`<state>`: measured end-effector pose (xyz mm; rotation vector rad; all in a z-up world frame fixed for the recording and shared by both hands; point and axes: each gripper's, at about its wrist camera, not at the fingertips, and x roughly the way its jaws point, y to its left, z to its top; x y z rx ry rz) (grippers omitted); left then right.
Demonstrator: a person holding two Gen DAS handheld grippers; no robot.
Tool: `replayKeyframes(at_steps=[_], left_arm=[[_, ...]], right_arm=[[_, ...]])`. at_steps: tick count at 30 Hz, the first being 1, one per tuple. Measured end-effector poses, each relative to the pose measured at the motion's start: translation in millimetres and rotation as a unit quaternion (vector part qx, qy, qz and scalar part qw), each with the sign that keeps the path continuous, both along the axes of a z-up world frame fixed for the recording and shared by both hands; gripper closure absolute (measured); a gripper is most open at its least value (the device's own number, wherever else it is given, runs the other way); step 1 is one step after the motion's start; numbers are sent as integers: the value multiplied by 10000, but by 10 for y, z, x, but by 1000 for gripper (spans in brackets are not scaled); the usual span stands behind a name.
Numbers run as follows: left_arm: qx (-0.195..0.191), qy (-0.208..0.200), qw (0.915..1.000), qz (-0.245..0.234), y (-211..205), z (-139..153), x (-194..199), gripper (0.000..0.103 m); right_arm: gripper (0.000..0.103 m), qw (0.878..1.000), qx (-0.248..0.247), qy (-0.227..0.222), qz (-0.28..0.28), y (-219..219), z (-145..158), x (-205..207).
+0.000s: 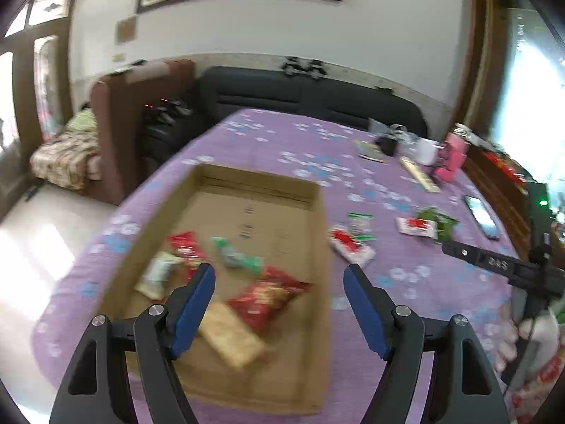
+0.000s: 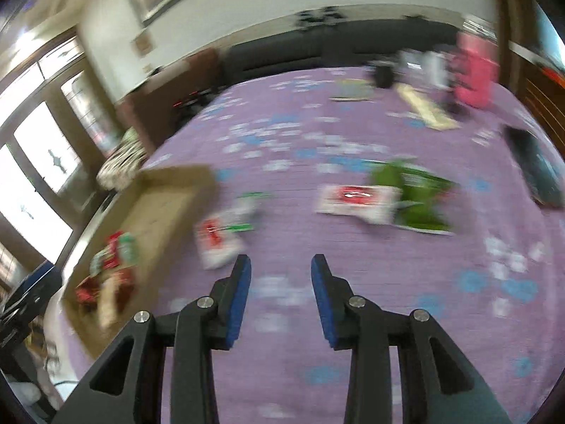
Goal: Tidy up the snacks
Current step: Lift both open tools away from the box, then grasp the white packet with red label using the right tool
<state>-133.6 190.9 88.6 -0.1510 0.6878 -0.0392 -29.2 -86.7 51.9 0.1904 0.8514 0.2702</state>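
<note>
Grippers both empty, jaws apart: left gripper [image 1: 279, 279] over cardboard box [image 1: 319, 247]; right gripper [image 2: 280, 272] next needs the red-and-white packet [image 2: 215, 243].

Ahead of the right tongs, the packets [image 2: 356, 199] are blurred and their print is unreadable. The box [image 1: 319, 282] blurs under the left tongs.

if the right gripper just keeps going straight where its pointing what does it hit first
Most likely bare purple tablecloth: the open right gripper aims at an empty stretch of it. The white-and-red packet lies just left of that line and the white-red packet farther ahead right. Blur makes depth uncertain.
</note>
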Motion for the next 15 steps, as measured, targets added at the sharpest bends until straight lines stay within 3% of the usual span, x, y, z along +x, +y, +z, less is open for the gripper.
replayKeyframes(at_steps=[6, 10, 13, 15], left_arm=[[-233, 152, 9956, -894, -569, -60, 171, 24], [-179, 331, 9913, -1264, -868, -118, 270, 24], [-125, 345, 9906, -1317, -944, -114, 315, 24], [-173, 389, 9906, -1298, -942, -119, 359, 24]], right_arm=[[67, 9989, 316, 67, -353, -484, -56, 192], [63, 9985, 471, 120, -270, -452, -80, 339], [60, 9992, 385, -23, 109, -256, -29, 525], [48, 9991, 172, -46, 392, -92, -22, 698]])
